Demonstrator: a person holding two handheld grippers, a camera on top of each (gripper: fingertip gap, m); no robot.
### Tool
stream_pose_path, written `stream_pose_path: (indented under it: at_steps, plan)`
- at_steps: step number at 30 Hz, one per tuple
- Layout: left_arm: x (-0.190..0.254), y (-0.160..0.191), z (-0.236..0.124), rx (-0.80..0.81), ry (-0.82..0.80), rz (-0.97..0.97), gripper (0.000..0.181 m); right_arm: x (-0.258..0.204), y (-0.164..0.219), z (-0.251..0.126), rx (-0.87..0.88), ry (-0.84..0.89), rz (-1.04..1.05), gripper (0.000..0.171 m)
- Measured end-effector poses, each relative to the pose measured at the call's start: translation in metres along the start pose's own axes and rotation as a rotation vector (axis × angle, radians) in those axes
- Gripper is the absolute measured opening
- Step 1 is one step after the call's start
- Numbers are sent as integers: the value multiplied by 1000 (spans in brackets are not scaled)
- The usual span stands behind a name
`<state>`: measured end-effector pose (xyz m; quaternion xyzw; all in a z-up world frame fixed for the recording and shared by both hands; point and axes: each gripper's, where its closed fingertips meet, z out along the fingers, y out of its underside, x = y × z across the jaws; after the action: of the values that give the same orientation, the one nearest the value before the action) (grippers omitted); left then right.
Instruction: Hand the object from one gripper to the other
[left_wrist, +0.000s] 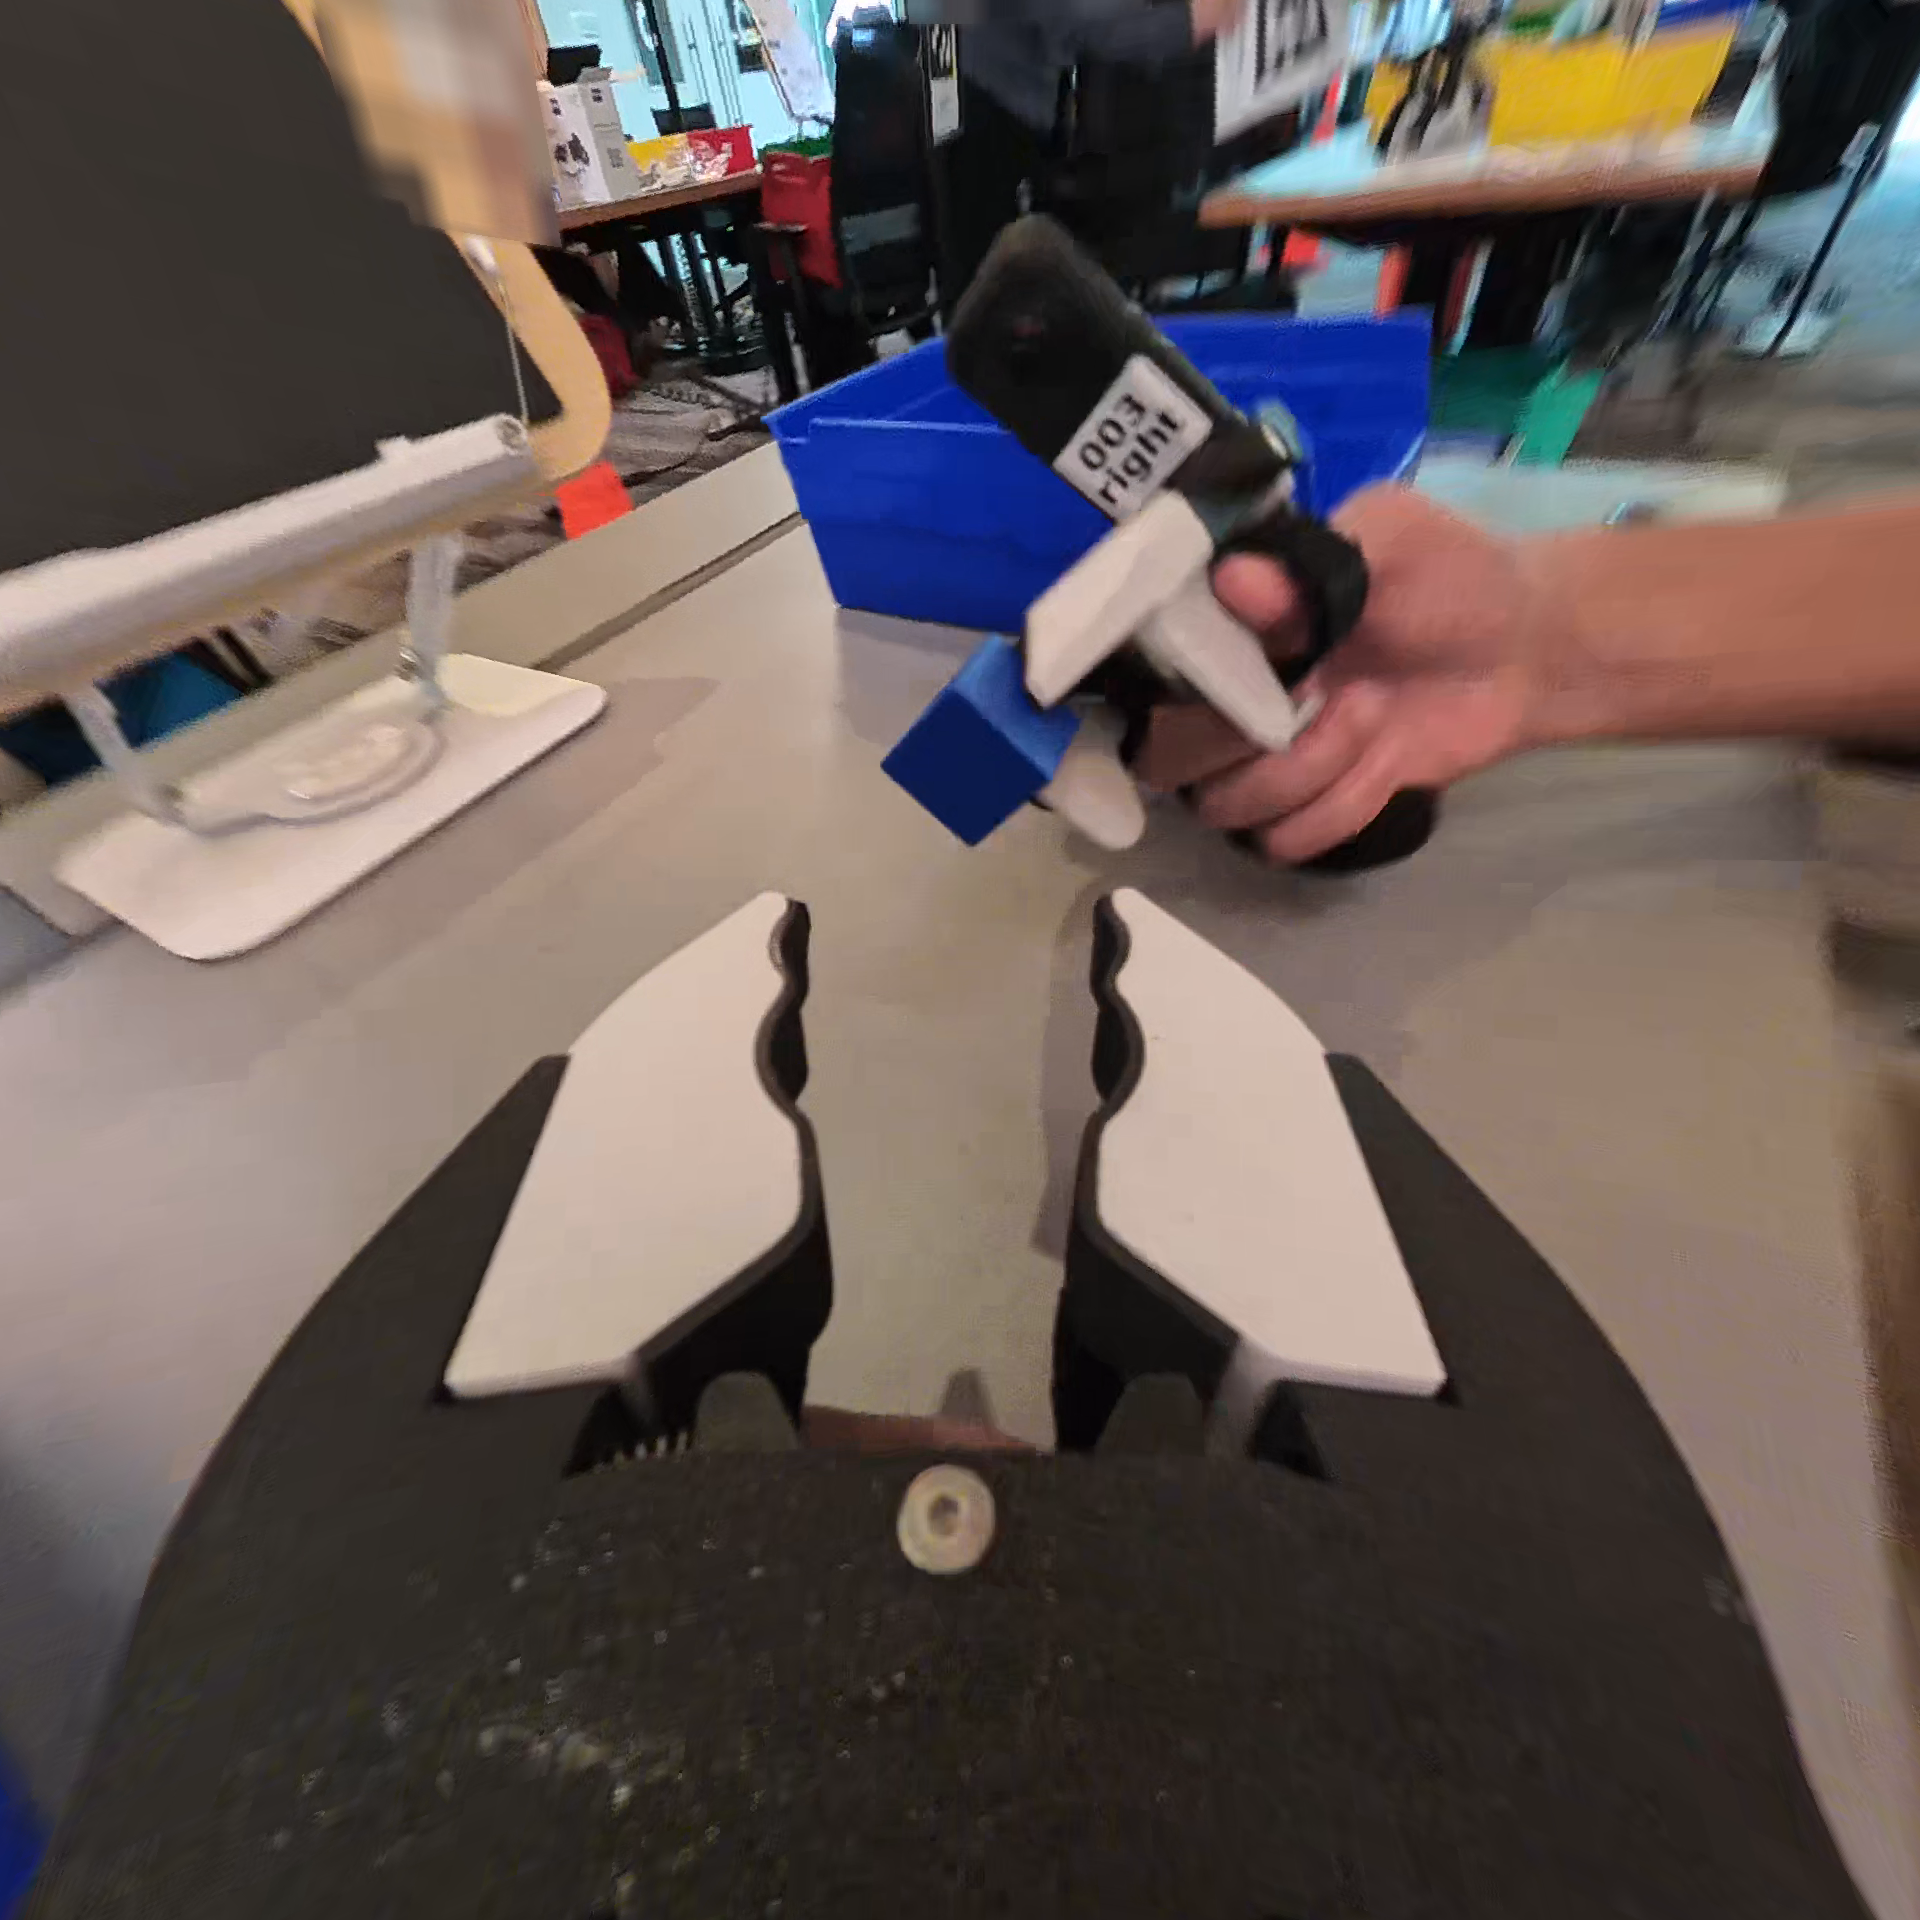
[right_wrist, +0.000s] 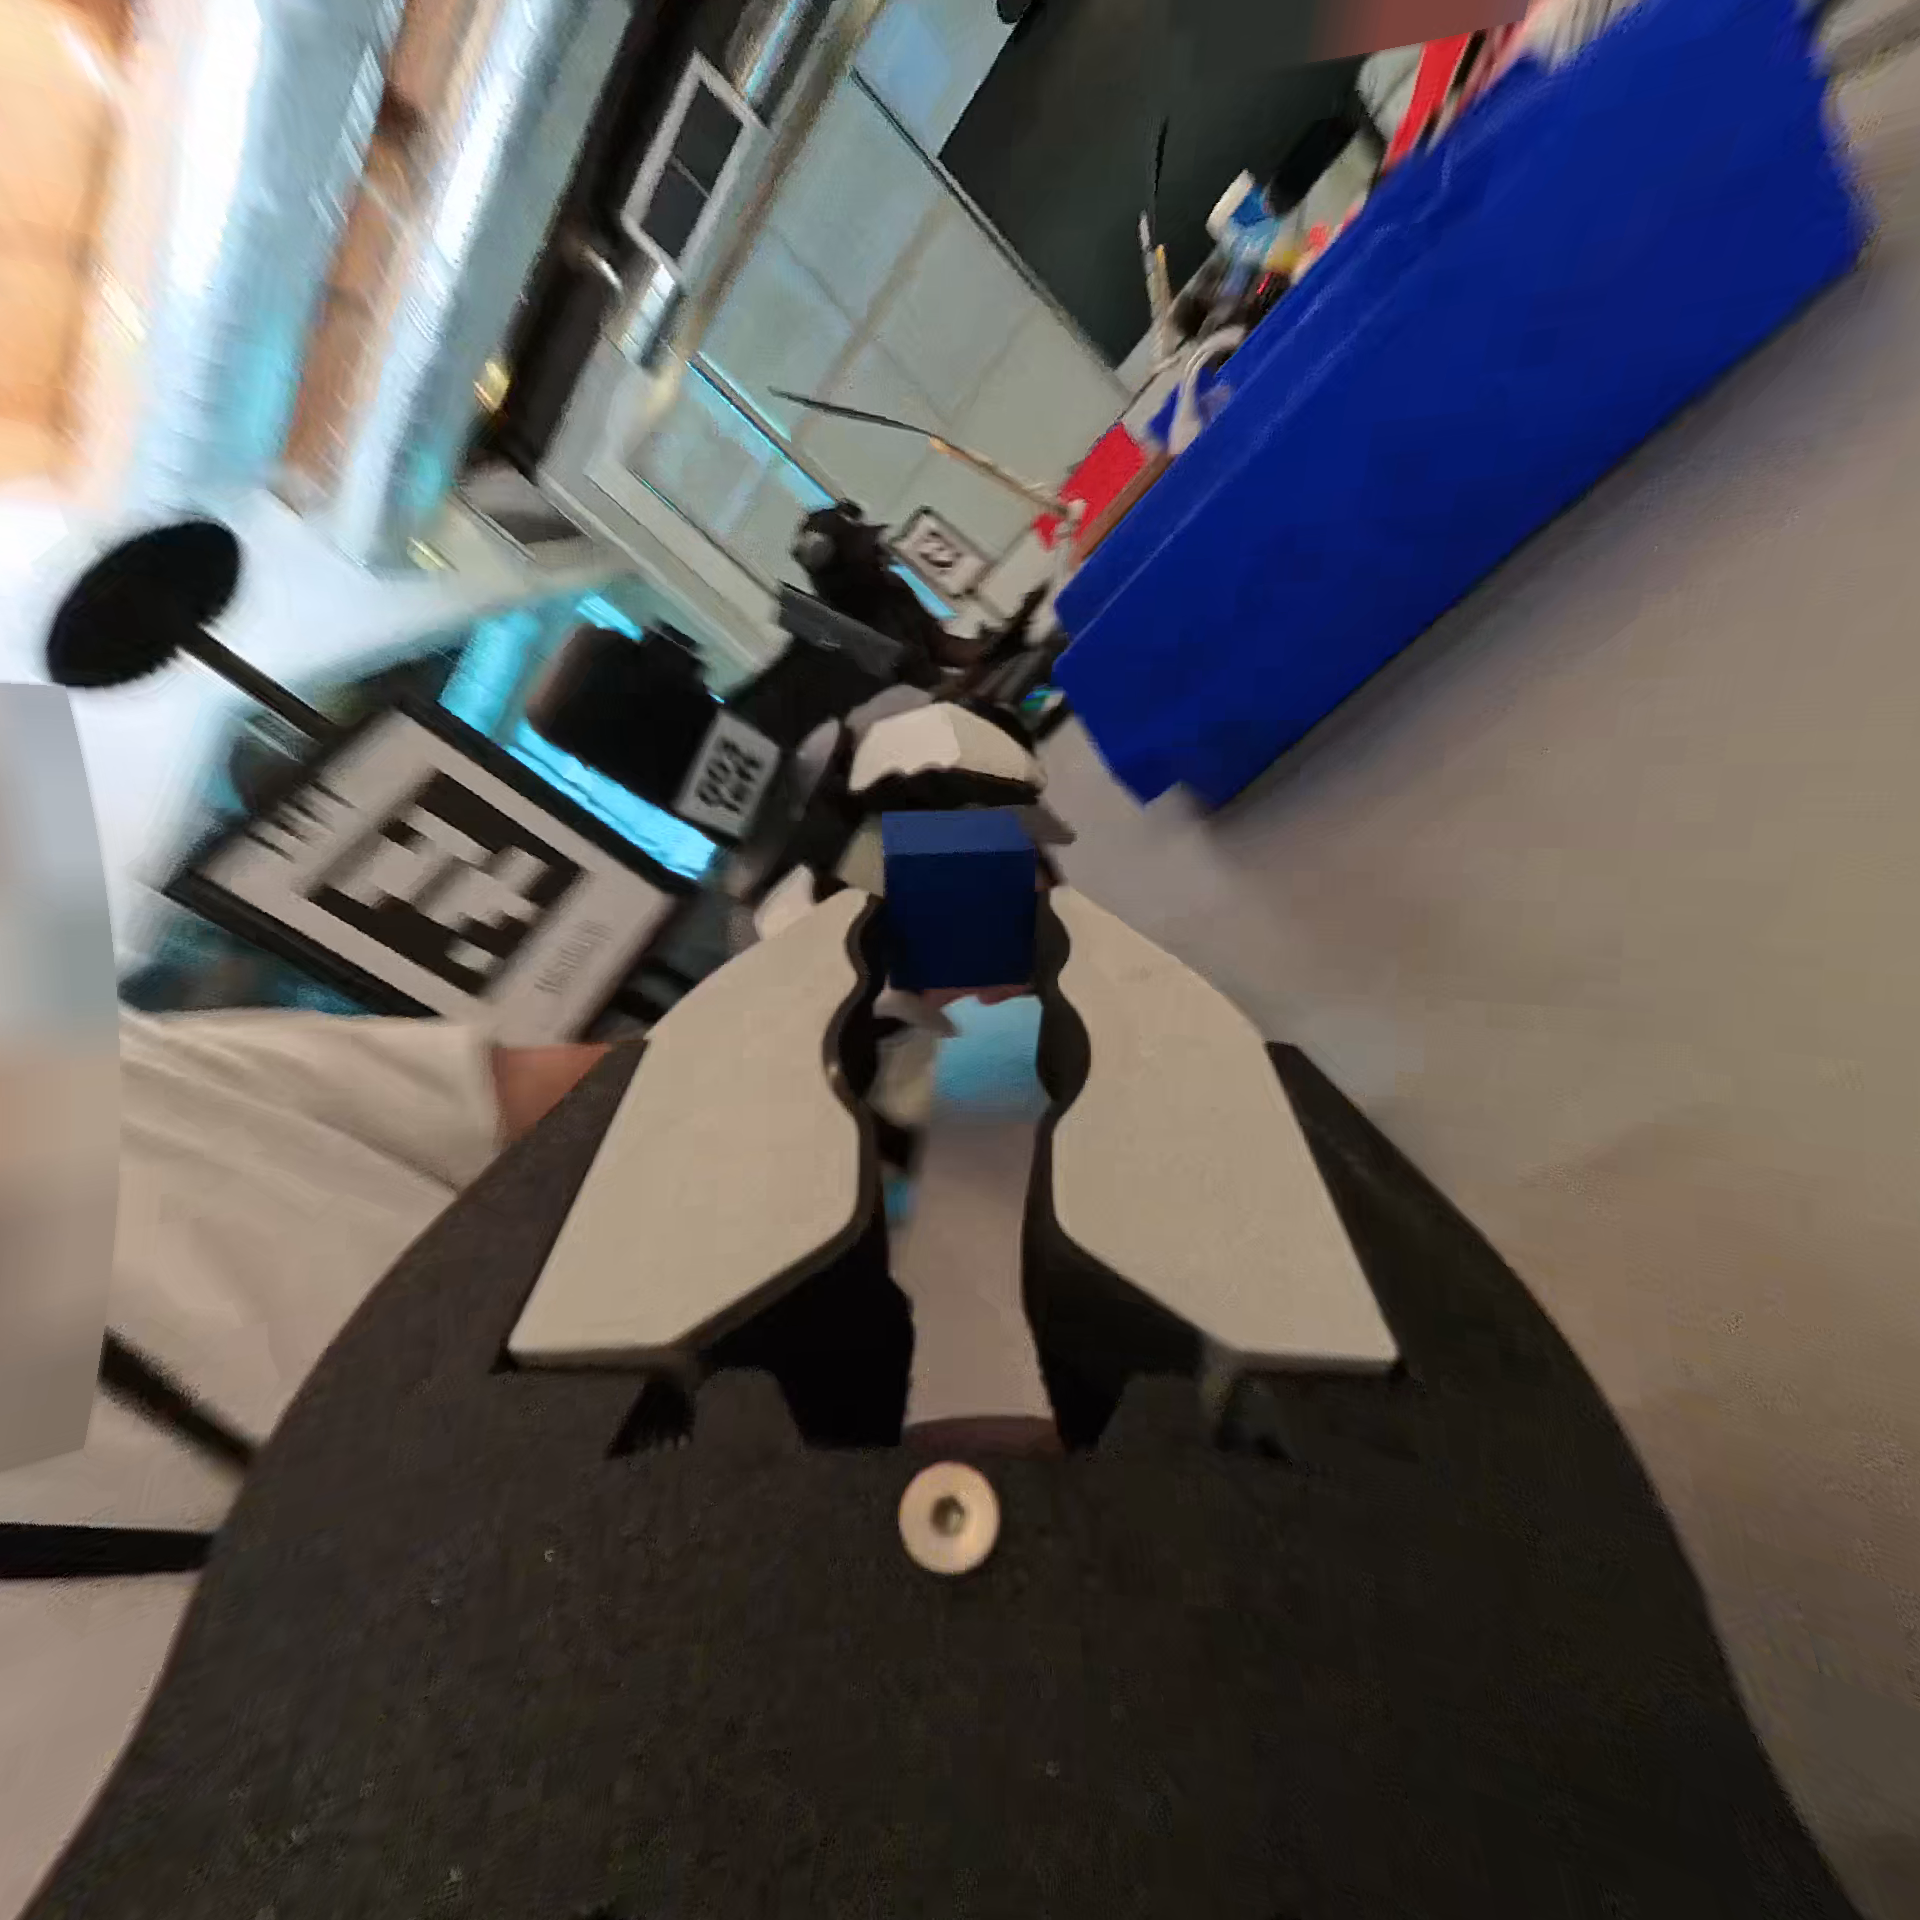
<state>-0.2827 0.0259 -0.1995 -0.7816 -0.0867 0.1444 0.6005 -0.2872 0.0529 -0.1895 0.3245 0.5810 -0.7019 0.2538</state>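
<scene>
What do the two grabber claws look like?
Both look alike. The left gripper and right gripper have a rough black body with a silver screw in the middle, and two flat white fingers with wavy black inner edges. The right gripper carries a white label.

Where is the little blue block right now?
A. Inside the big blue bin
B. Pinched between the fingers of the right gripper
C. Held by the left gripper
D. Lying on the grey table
B: the blue block sits clamped at the tips of the right gripper, off the table, while the left gripper is open and empty.
</scene>
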Motion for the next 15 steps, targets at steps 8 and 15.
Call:
stream_pose_path:
  at_steps: [8,15]
  plan:
    - [13,5,3,-76,2,171,44,-3,31,17,-140,-163,475,26]
    - [19,5,4,-68,2,248,26,-5,31,16,-133,-223,552,26]
